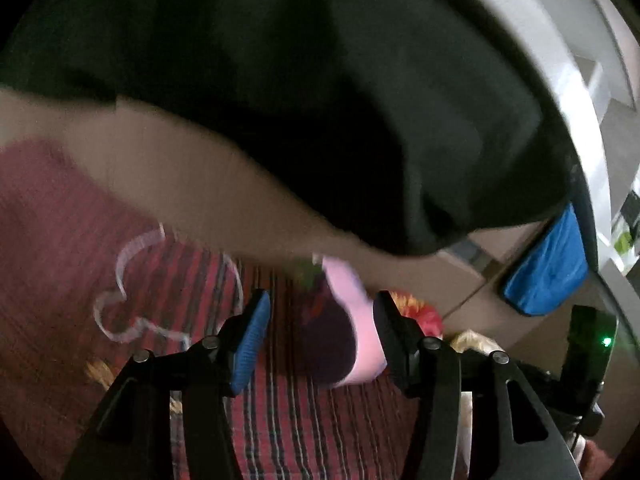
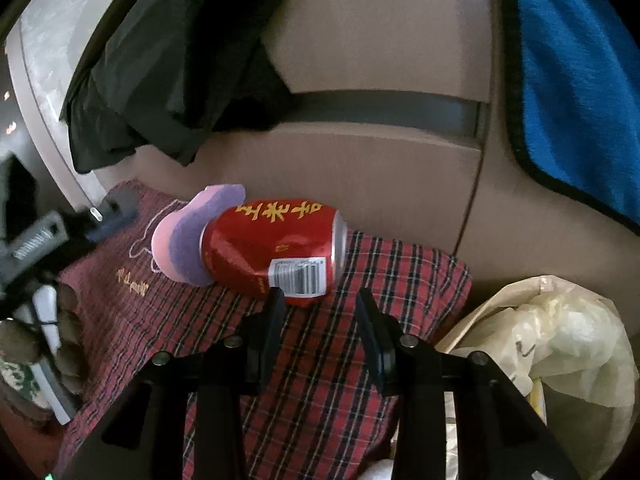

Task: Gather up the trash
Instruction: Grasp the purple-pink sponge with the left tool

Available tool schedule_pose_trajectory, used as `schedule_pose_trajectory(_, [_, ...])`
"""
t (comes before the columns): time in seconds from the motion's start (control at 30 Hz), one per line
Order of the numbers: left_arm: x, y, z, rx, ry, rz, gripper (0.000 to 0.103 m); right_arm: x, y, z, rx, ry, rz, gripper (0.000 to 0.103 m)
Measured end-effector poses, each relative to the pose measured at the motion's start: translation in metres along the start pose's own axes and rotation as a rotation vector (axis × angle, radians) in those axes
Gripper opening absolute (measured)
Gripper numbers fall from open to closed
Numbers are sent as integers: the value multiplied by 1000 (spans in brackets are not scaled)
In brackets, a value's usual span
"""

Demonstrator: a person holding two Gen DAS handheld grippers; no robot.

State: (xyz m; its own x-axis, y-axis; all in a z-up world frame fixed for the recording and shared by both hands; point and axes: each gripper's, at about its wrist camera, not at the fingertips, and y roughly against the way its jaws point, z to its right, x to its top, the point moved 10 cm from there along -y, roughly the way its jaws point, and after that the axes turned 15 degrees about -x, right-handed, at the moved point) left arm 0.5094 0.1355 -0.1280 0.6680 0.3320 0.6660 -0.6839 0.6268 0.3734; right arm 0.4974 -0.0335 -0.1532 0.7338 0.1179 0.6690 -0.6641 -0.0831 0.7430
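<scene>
Left claw (image 1: 320,332): jaws stand wide apart, blue ribbed pad of one finger (image 1: 250,344) facing inward, the other finger dark. View blurred. Pads press on nothing that can be made out. Claw points forward and downward.

Right claw (image 2: 320,320): jaws parted, narrower than the left; both fingers dark, tips free, nothing clamped between them. Claw tilted steeply down.

In the right wrist view, at the left edge, a hand (image 2: 60,344) wraps the grey handle of the other tool; fingers curled, partly blurred.
</scene>
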Motion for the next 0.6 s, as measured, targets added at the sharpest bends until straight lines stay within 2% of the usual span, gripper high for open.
schedule_pose_trajectory(0.07, [-7, 0, 4, -23, 0, -5, 55, 1, 2, 4, 0, -14, 8, 35])
schedule_pose_trajectory(0.2, [-22, -11, 34, -20, -79, -26, 56, 3, 3, 11, -31, 2, 23, 35])
schedule_pose_trajectory(0.3, [-28, -23, 46, 71, -163, -43, 57, 5, 6, 16, -59, 13, 43, 35])
schedule_pose_trajectory(0.37, [-31, -34, 44, 106, -168, -60, 56, 7, 8, 19, -69, 13, 54, 35])
schedule_pose_trajectory(0.4, [-32, -38, 41, 116, -156, -72, 55, 8, 8, 20, -67, 12, 54, 35])
schedule_pose_trajectory(0.43, [-33, -44, 37, 131, -130, -86, 43, 10, 7, 19, -63, 11, 49, 35])
schedule_pose_trajectory(0.47, [-32, -45, 34, 146, -116, -86, 37, 13, 6, 19, -61, 12, 47, 35])
schedule_pose_trajectory(0.53, [-26, -39, 35, 163, -112, -57, 34, 19, 3, 15, -58, 23, 43, 35])
schedule_pose_trajectory(0.6, [-17, -16, 34, 194, -127, -6, 33, 28, -5, 11, -65, 32, 36, 35])
